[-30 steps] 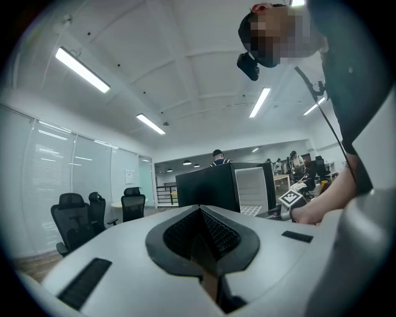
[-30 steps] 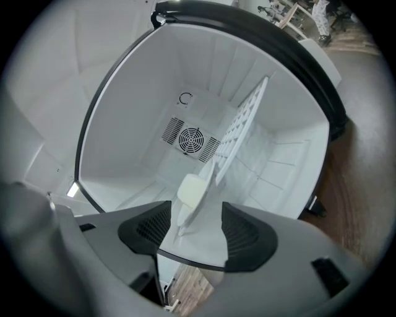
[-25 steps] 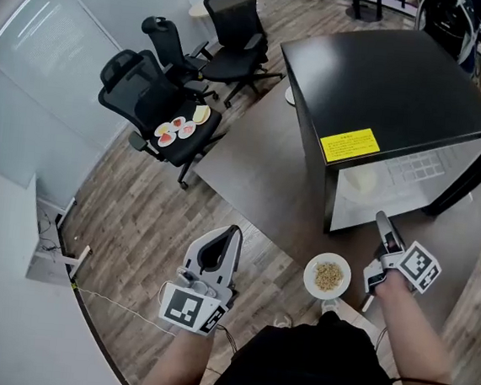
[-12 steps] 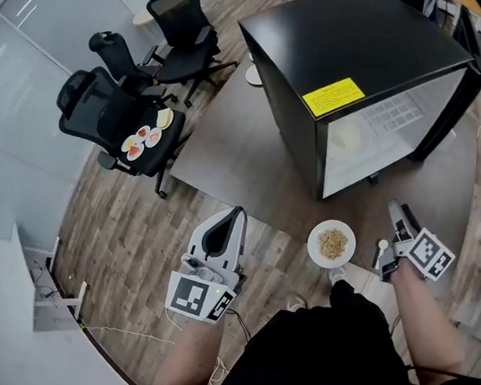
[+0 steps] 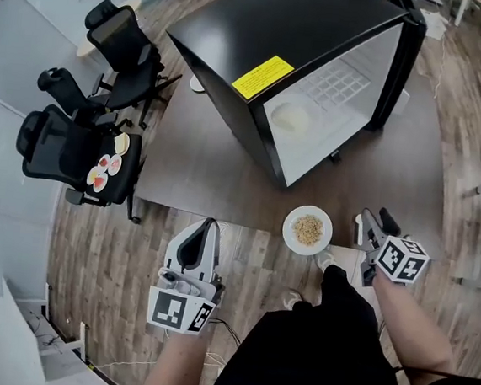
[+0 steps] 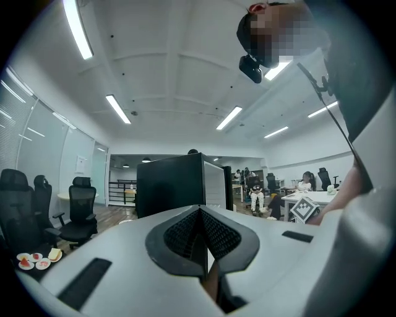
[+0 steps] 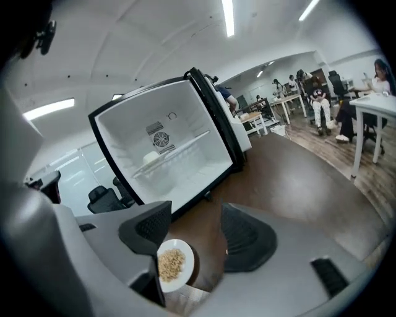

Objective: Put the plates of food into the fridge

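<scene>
A white plate of crumbly tan food sits near the front edge of the dark brown table. My right gripper is open just to the plate's right, with nothing between its pads. The black fridge stands open on the table, and a pale dish rests on its shelf. My left gripper is shut and empty, held over the wood floor off the table's front edge. More plates of food lie on an office chair at the left.
Black office chairs stand left of the table, with a small round table behind them. Desks and seated people fill the room to the right. The person's dark-clothed body is at the bottom.
My right gripper has drawn back from the fridge opening to the plate's right side near the table's front edge. The head view has swung, and the left gripper has hardly moved.
</scene>
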Available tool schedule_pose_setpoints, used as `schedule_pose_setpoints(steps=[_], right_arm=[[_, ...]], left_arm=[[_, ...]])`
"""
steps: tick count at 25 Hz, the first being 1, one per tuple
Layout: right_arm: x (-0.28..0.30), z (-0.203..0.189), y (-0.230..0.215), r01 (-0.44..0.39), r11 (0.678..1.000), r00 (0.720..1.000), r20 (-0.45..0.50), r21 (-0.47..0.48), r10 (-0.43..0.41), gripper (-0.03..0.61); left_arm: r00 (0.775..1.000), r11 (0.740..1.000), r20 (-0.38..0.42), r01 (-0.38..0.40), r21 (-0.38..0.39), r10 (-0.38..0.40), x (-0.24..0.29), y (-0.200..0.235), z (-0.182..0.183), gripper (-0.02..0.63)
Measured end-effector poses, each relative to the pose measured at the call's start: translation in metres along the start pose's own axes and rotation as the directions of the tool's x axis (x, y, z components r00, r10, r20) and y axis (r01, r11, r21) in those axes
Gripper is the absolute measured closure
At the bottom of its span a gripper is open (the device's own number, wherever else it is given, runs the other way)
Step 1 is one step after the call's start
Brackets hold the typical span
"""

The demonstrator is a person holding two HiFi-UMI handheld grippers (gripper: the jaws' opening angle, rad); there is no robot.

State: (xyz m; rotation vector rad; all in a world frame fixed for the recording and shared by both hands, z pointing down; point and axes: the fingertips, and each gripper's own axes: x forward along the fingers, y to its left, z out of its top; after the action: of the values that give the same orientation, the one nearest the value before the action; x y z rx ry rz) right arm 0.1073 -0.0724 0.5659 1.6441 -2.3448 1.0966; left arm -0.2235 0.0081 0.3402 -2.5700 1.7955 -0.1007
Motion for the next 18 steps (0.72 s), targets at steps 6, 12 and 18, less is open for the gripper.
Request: schedule_pose_setpoints(steps=[6,12,18], right_arm=[[-0.009,-0.046,-0.016,0.093,0.964,0.992,-0.054,-0.249,-0.110,0.324],[-0.003,-0.082,-0.035,0.157,0.928,0.975,-0.094,-0.338,-0.199,0.356],[0.005,-0.118,-0.061,0.186,0.902,0.955,-0.142,-0.391,-0.259,0.356]], left_arm=[[0.999,0.999,-0.004,0.032,0.019,-0.031,-0.012,-0.008,-0.008,0.611],[0.999,0.999,-0.035,0.032,0.018,-0.032,-0.024,-0.005,-0.024,0.611],[0.996,0.999,-0.081,0.037,0.027,-0.035,-0.038,-0.005,-0.036,0.611]])
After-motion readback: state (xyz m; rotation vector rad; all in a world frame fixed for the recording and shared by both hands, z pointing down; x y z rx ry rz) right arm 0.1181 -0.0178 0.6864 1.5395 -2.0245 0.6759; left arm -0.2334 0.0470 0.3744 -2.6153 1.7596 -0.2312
